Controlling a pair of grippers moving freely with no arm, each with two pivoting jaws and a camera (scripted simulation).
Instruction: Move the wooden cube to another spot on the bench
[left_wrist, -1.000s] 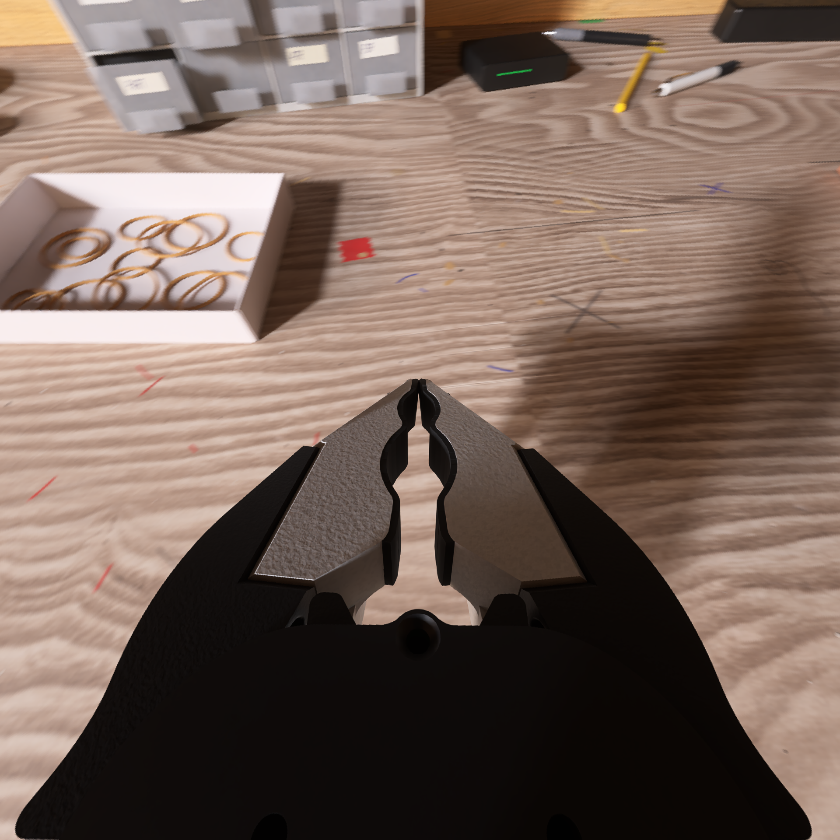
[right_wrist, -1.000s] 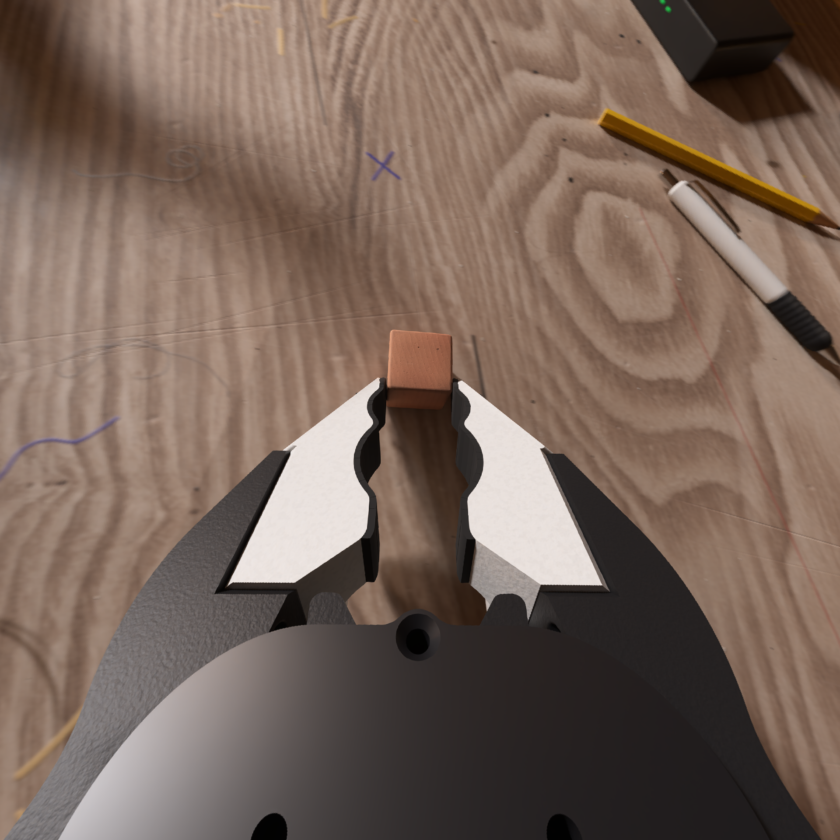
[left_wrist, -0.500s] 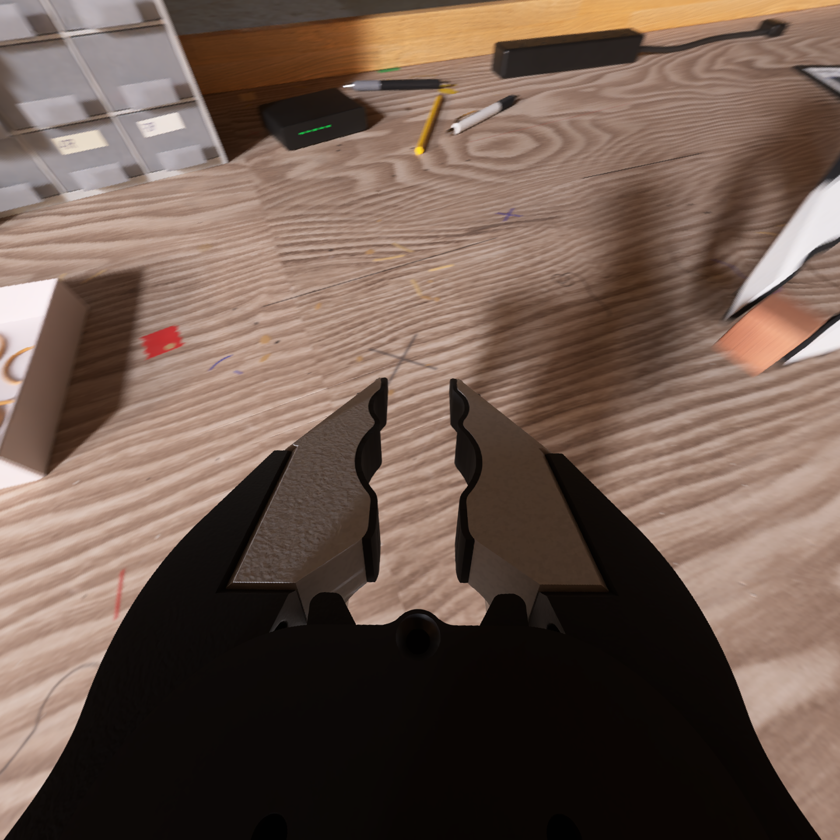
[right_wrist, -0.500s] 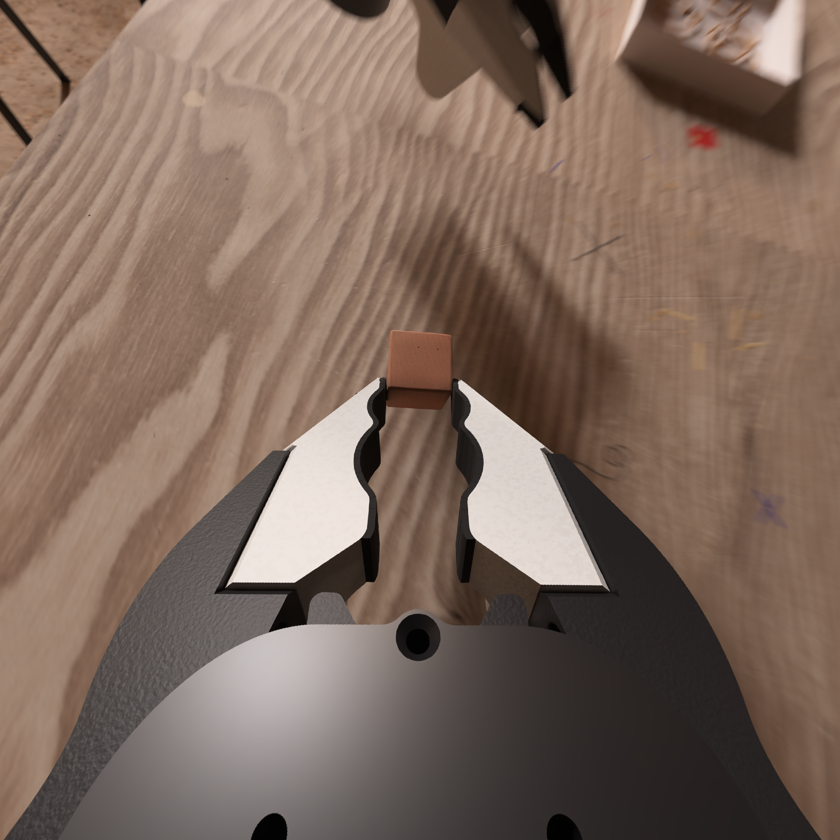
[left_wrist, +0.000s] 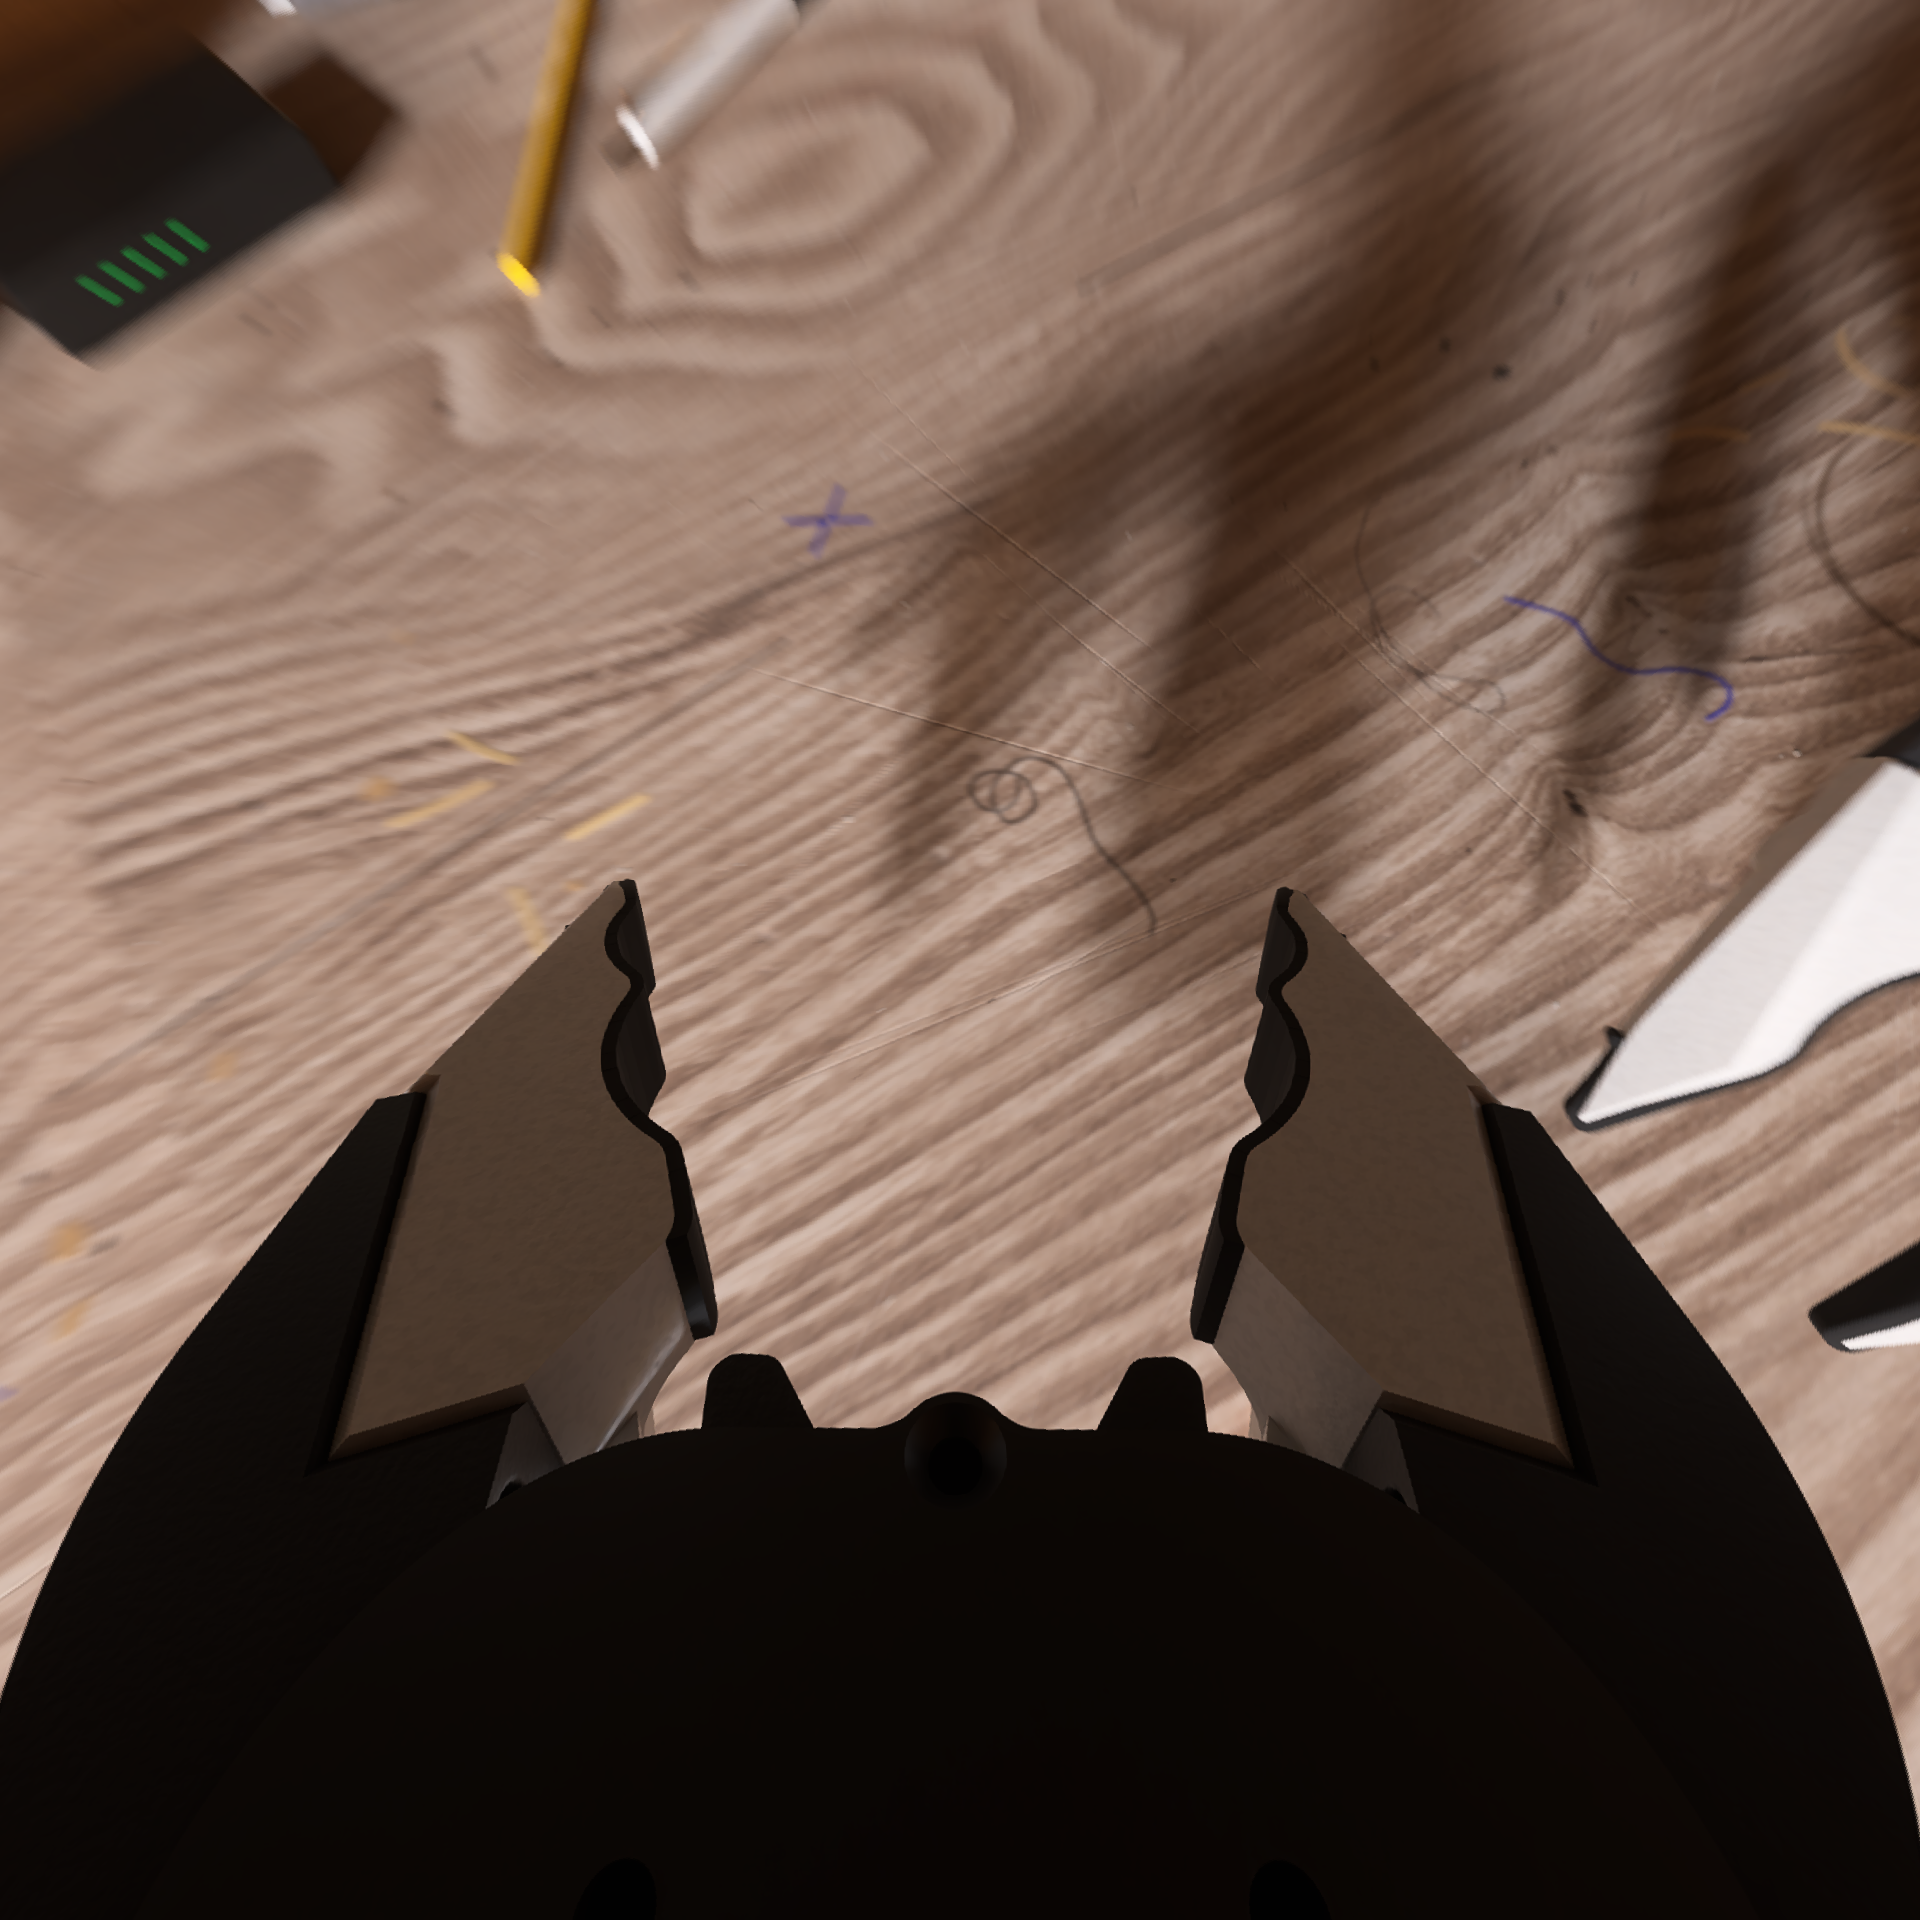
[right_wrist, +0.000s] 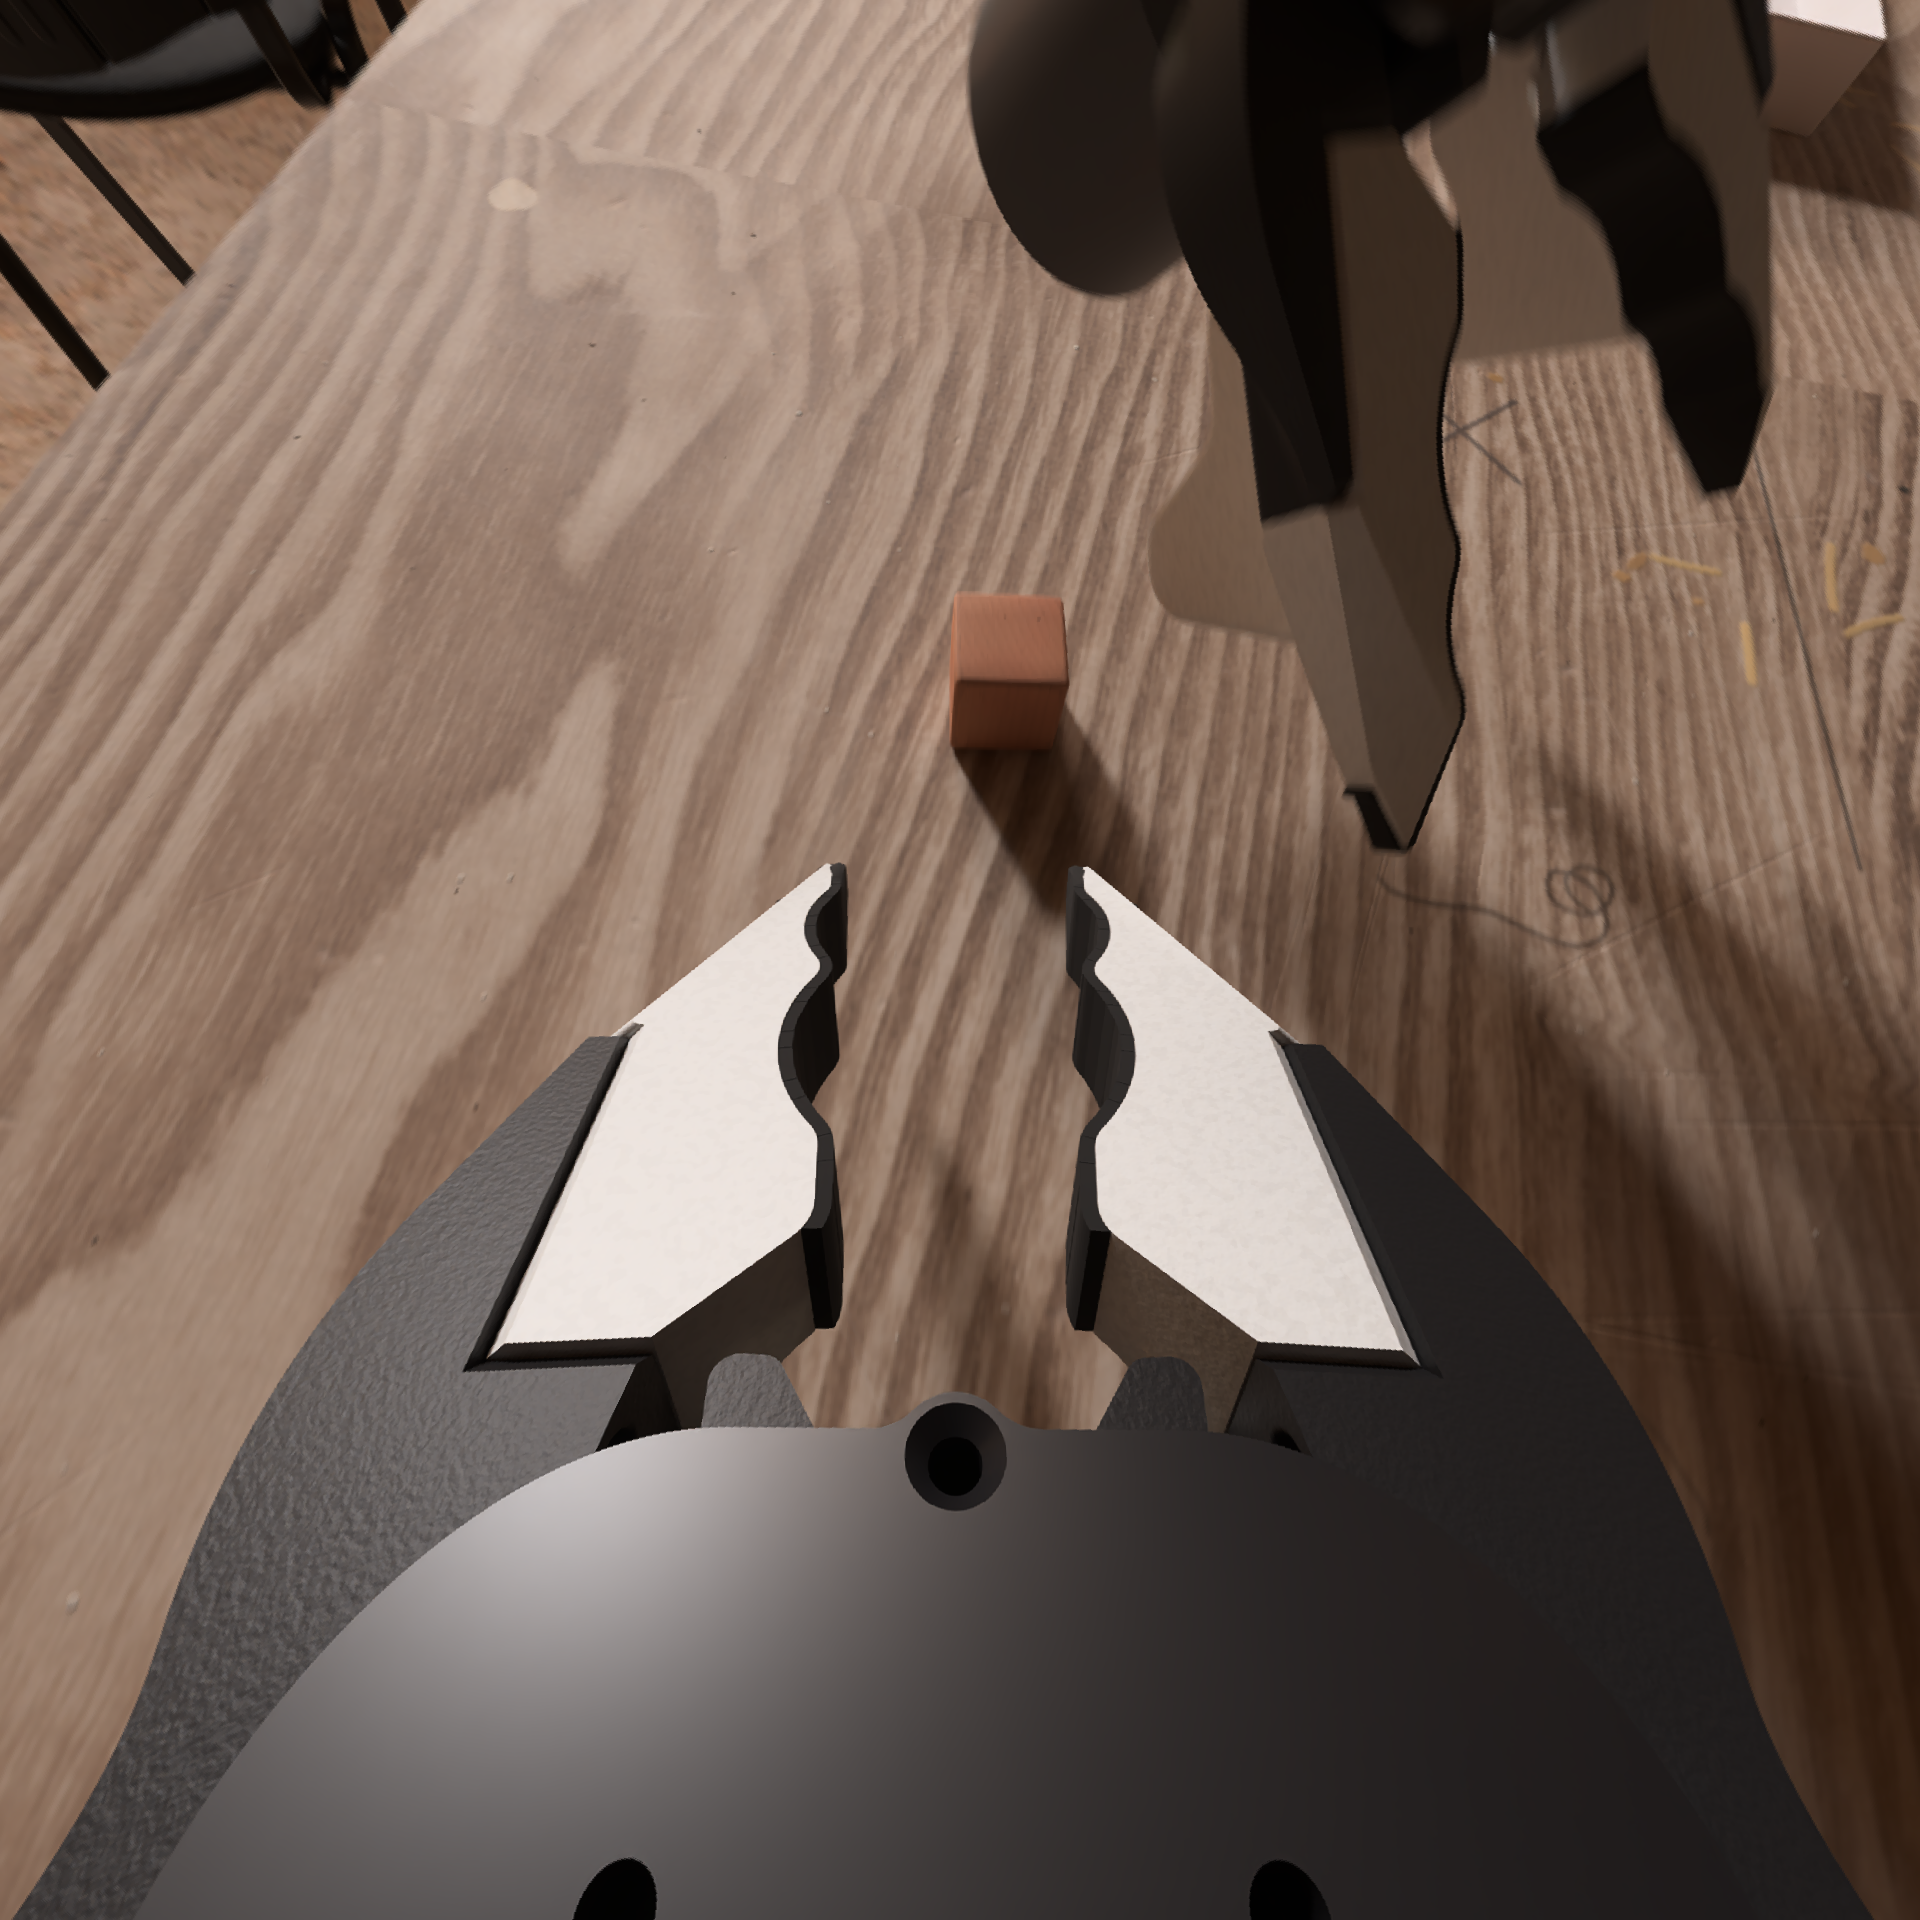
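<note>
Change since earlier: half a second ago the right gripper (right_wrist: 956, 899) had the wooden cube (right_wrist: 1008, 670) pinched at its fingertips; now the cube stands free on the bench (right_wrist: 416, 727) and the fingers have let go. The left gripper (left_wrist: 954, 902), shut a second ago, has spread wide.
Right gripper: jaws parted to a moderate gap, a little wider than the cube, holding nothing and touching nothing; bare bench shows between its pale fingers (right_wrist: 717, 1081).
Wooden cube: sits flat on the bench just beyond the right gripper's fingertips, clear of them, casting a shadow toward the near right.
Left gripper: jaws far apart, empty, above bare bench grain; in the right wrist view it hangs at the far right (right_wrist: 1558, 582), beside the cube and apart from it.
Right gripper in the left wrist view: its pale fingertips (left_wrist: 1756, 997) enter from the right edge; the cube is out of sight there.
Far left of the left wrist view: a black box with green bars (left_wrist: 156, 208), a yellow pencil (left_wrist: 540, 145) and a pen (left_wrist: 707, 78).
Bench marks: a blue cross (left_wrist: 826, 516) and a thin dark squiggle (left_wrist: 1049, 821).
</note>
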